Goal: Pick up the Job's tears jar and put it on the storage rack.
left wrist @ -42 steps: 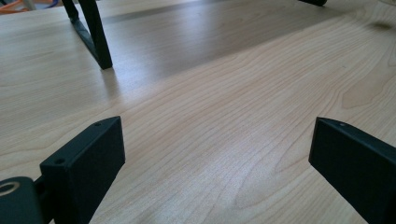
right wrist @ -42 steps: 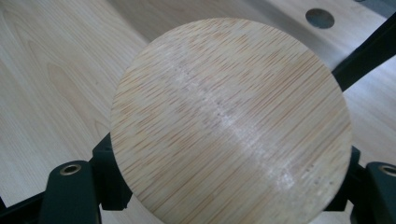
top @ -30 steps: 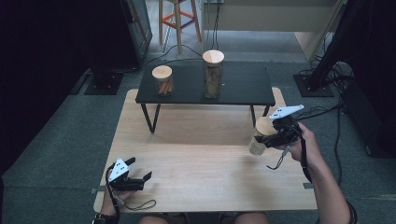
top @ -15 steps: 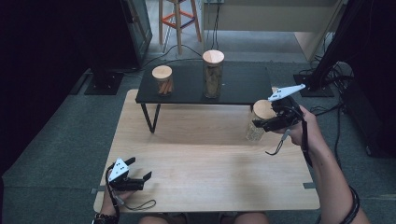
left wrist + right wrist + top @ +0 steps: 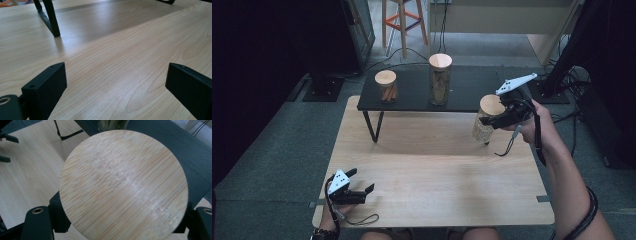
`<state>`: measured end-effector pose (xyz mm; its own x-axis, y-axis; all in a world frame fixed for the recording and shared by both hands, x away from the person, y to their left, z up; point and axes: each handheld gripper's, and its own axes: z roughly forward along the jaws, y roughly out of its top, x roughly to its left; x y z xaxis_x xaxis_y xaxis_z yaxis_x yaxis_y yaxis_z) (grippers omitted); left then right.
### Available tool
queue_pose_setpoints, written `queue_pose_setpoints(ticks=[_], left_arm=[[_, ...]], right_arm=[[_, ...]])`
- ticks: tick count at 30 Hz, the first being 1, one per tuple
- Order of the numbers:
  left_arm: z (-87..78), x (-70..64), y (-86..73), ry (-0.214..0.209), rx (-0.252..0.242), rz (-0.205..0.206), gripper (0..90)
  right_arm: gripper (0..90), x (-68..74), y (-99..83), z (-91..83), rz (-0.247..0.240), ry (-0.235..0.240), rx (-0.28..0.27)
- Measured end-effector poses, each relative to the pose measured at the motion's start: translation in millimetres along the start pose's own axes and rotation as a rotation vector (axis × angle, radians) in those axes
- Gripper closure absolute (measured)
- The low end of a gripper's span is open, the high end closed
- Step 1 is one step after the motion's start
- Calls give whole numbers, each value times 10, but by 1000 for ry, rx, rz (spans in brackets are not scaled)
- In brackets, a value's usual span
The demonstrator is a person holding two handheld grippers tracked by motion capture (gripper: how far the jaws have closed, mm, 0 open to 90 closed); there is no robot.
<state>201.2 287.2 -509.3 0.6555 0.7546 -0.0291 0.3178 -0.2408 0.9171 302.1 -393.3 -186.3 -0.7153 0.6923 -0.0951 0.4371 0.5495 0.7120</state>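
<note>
Three glass jars with round wooden lids are in play on a pale wooden counter (image 5: pixel 432 165). Two of them stand on a low black shelf (image 5: pixel 462 92) at the counter's far edge: a short jar (image 5: pixel 386 86) holding what look like brown sticks, and a taller jar (image 5: pixel 440 78) beside it. The third jar (image 5: pixel 486 119) is held off the counter at the shelf's right end, near its front edge, by the right gripper (image 5: pixel 499 120), whose jaws are clamped on the jar's sides just under the lid. Gripping below the lid probably keeps the jar upright and leaves its base free to be set down, and its height beside the shelf suggests it is meant to join the other two there. In the right gripper view, the wooden lid (image 5: pixel 123 185) sits between the two black jaws. The left gripper (image 5: pixel 359 187) rests on the counter's near left corner, jaws spread wide and holding nothing, well apart from the work.
</note>
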Motion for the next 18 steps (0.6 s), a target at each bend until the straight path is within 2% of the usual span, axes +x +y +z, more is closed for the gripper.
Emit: queue_pose_setpoints(ticks=[9,18], left_arm=[[0,3,1,-2,1,0,37],[-1,2,1,-1,1,-1,37]], right_arm=[[250,-60,111,-73,14,-11,-2],[250,-95,267,-146,0,-19,4]])
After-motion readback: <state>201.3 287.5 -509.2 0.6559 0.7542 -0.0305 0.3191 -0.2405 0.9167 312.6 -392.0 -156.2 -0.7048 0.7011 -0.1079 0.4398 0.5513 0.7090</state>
